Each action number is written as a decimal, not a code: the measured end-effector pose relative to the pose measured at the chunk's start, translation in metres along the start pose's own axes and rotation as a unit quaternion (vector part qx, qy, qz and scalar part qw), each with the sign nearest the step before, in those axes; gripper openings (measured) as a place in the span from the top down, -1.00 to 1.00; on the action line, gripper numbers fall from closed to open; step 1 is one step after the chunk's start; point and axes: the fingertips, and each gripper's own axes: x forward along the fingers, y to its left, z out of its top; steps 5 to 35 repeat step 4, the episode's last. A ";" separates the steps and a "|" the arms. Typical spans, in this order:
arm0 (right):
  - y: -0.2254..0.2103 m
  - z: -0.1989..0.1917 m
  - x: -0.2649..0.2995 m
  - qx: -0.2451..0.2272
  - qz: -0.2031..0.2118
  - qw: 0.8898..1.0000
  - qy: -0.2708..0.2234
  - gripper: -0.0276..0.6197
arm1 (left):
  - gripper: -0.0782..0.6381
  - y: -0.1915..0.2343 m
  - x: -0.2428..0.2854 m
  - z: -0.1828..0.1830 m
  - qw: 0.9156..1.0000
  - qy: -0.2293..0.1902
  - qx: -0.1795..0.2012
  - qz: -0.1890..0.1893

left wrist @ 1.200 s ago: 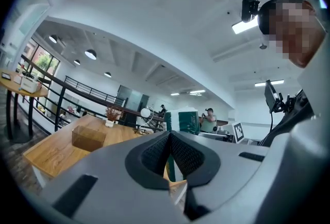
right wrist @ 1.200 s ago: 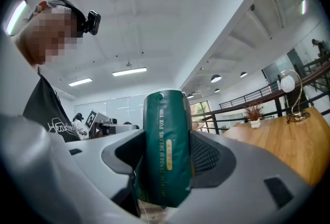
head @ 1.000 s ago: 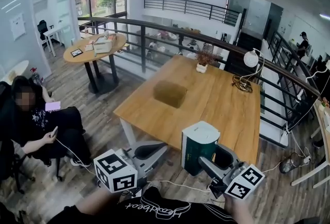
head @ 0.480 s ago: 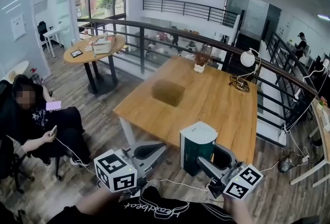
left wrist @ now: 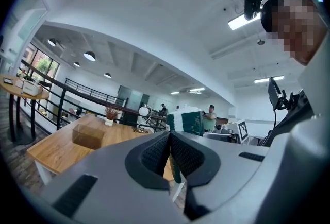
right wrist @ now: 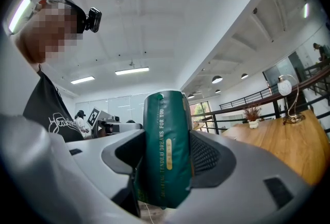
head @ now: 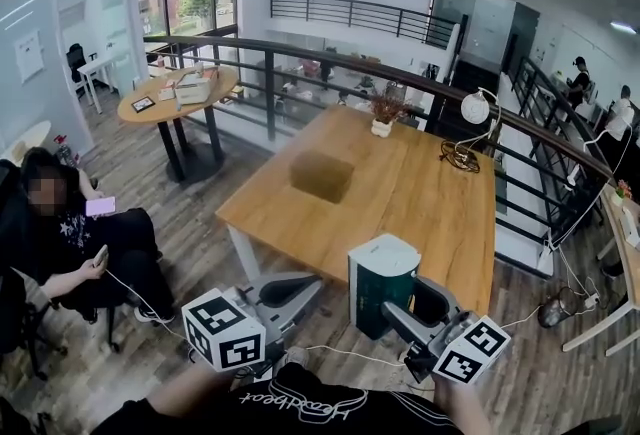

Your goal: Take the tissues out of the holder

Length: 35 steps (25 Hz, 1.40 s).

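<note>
Tissue pack [right wrist: 165, 156] already out and pinched upright between the pads of the right tongs [head: 400, 311], held in the air, clear of the table [head: 430, 213] ahead. Left tongs [left wrist: 169, 152] pressed together on nothing, level, just left of the pack. Brown holder [head: 322, 176] well ahead of both tips, out on the tabletop, apparently empty, though too far off to be sure. Removal seemingly done; left, probably, only to set the pack down.

Bright, even light; heavy fisheye edge distortion.
</note>
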 end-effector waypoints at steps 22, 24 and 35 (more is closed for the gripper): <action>-0.001 0.001 0.000 -0.003 -0.002 1.000 0.004 0.08 | 0.74 -0.001 0.002 0.001 1.000 0.001 0.000 -0.003; -0.001 0.001 0.000 -0.003 -0.002 1.000 0.004 0.08 | 0.74 -0.001 0.002 0.001 1.000 0.001 0.000 -0.003; -0.001 0.001 0.000 -0.003 -0.002 1.000 0.004 0.08 | 0.74 -0.001 0.002 0.001 1.000 0.001 0.000 -0.003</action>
